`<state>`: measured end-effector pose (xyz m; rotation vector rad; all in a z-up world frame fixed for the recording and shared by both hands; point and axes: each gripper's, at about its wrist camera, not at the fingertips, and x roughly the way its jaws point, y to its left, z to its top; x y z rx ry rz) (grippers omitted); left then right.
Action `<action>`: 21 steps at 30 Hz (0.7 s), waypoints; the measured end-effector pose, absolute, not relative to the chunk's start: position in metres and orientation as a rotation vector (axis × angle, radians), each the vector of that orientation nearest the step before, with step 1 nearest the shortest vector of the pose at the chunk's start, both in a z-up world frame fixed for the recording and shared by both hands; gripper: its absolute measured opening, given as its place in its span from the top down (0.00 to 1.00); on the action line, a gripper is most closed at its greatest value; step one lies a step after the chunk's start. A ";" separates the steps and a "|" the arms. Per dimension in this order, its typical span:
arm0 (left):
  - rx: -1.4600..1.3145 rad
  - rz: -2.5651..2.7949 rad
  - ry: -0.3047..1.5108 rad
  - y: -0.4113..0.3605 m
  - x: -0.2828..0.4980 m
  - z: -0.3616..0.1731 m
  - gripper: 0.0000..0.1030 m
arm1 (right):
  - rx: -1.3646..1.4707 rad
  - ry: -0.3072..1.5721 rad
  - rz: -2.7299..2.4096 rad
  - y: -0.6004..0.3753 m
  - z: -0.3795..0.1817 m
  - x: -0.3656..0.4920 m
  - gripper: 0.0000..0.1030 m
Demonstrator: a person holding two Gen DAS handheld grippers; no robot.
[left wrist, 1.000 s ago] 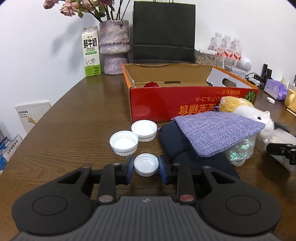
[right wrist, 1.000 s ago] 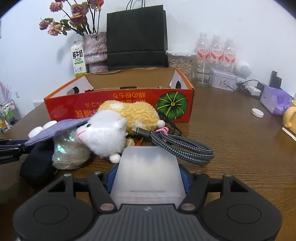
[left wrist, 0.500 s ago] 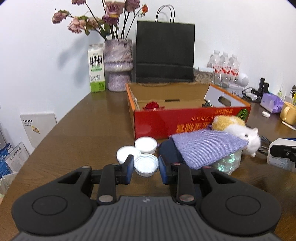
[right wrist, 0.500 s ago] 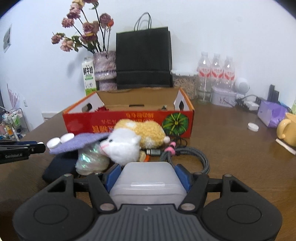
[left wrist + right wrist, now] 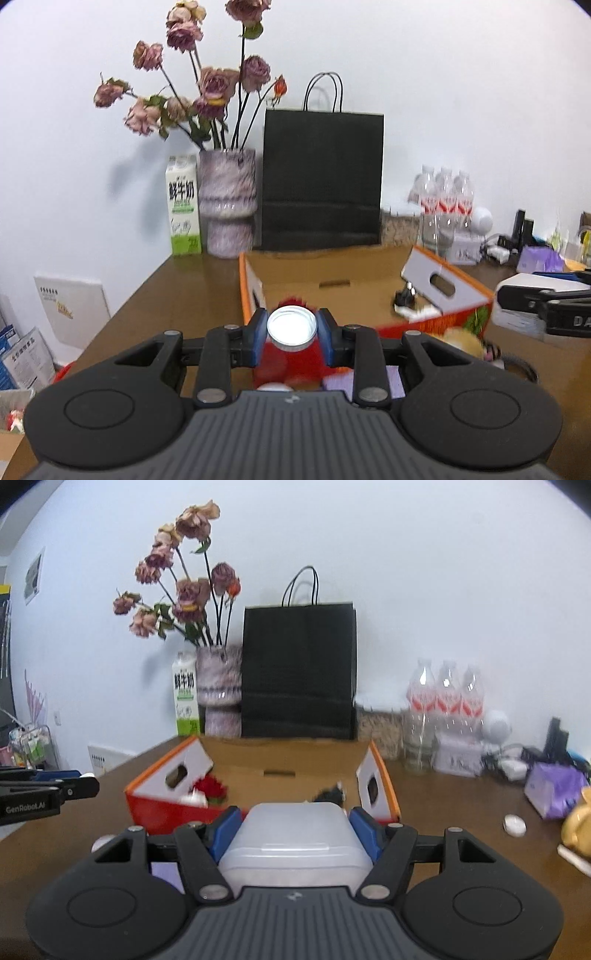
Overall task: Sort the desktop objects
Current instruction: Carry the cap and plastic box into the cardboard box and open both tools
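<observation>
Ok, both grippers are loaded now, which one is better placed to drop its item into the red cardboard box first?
Probably the left gripper: its white cap already sits over the red cardboard box's near wall. The right gripper, holding the translucent plastic case, looks further short of the box.

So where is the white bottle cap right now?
In the left wrist view the white bottle cap sits centre frame, pinched in the left claw, held up in front of the red cardboard box, near its left end.
</observation>
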<state>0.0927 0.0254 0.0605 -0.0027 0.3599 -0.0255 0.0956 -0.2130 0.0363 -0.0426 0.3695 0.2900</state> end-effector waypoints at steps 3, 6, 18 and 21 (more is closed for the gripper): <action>-0.009 -0.021 0.355 0.022 0.113 0.066 0.71 | -0.035 0.348 0.296 -0.208 0.043 0.120 0.38; -0.016 -0.019 0.355 0.020 0.135 0.068 0.71 | -0.026 0.339 0.299 -0.202 0.047 0.148 0.38; -0.015 -0.004 0.434 0.017 0.223 0.041 0.71 | 0.012 0.400 0.266 -0.192 0.025 0.250 0.38; -0.008 0.007 0.485 0.018 0.239 0.029 0.71 | 0.005 0.442 0.236 -0.192 0.015 0.270 0.38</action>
